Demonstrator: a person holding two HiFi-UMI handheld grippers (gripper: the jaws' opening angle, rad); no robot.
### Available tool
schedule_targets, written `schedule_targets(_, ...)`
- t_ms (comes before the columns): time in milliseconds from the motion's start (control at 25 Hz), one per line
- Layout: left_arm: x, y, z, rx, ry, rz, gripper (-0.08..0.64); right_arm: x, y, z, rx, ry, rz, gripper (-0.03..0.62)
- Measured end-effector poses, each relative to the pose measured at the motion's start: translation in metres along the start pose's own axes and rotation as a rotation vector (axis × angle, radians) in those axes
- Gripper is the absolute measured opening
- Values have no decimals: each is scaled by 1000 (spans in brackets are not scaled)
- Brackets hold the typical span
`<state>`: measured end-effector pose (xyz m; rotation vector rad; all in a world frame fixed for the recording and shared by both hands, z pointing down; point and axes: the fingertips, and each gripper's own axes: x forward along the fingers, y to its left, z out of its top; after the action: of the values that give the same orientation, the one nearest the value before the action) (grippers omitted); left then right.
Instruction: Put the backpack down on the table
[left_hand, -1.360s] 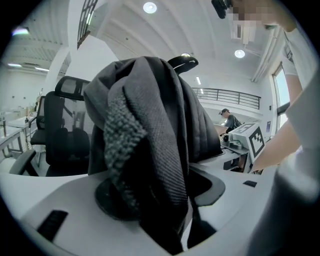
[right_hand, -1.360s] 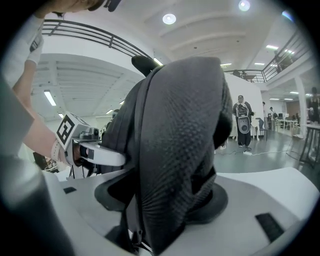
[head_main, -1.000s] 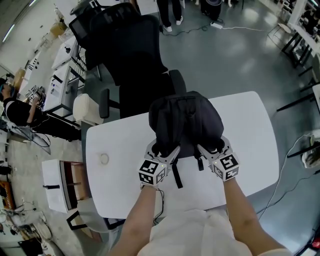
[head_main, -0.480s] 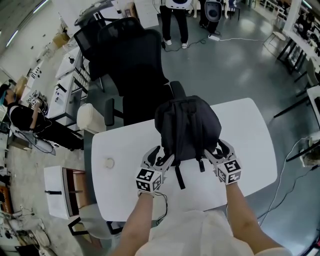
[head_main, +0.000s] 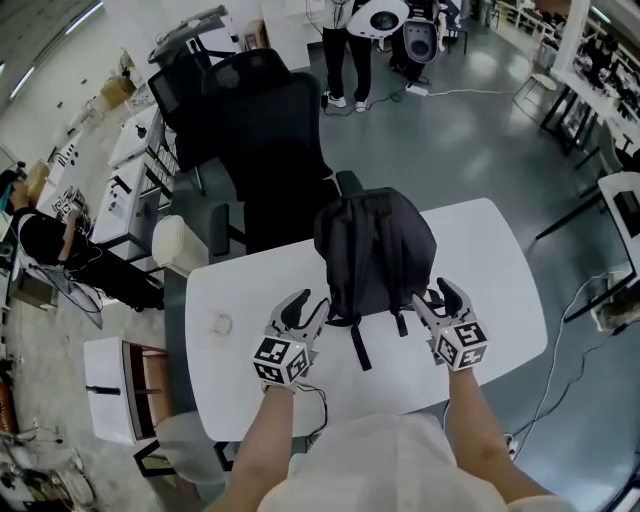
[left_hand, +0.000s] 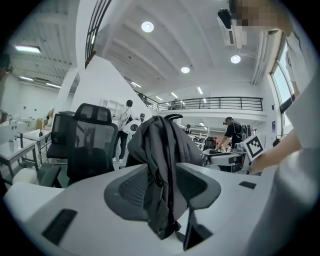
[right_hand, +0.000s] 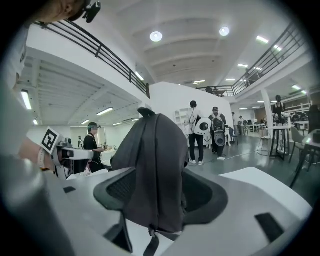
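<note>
The dark grey backpack (head_main: 375, 250) stands upright on the white table (head_main: 500, 290), and a strap (head_main: 357, 345) trails from it toward me. My left gripper (head_main: 303, 306) hangs just off its near left corner, apart from it. Its jaws have just been closing, with nothing between them. My right gripper (head_main: 437, 298) stands open by the near right corner, also clear of the fabric. Both gripper views look along spread jaws at the backpack (left_hand: 160, 145) (right_hand: 152, 155), which stands a little ahead.
Two black office chairs (head_main: 270, 130) stand behind the table's far edge, with a cream seat (head_main: 180, 245) to their left. A small round object (head_main: 220, 324) lies on the table's left part. A white cabinet (head_main: 110, 385) is at the left, and people (head_main: 345, 40) stand far off.
Both grippers have come off the backpack's lower corners and drawn back toward me. The backpack now stands by itself on the table.
</note>
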<state>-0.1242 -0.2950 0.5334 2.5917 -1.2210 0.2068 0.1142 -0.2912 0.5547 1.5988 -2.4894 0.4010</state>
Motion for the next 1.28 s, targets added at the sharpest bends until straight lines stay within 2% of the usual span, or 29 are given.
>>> schedule_targets(40,-2,-1,3,6,-8,-2,182,-2,3,5,-1,-13,-2,296)
schedule_targets(160,-10,-3,11,29,-18,13,160,-11,13,19,-6,-45,-5,232)
schedule_targets(400,-40,8,35,63,-82,115,94,-37,29,38,-41,-90,-50,78)
schedule_targets(520,-54,12,48,67,-127,138,69,-51,33,46,-71,-106,-83,37)
schedule_targets(680,-66,13,62,87,-159,149,43,-65,34,51,-103,-106,-117,20)
schedule_targets(960,-70,17,76,108,-182,139,40,-77,32,67,-147,-110,-171,18)
schedule_targets(1280,-66,10,80,132,-185,98,40,-83,36,73,-158,-109,-179,17)
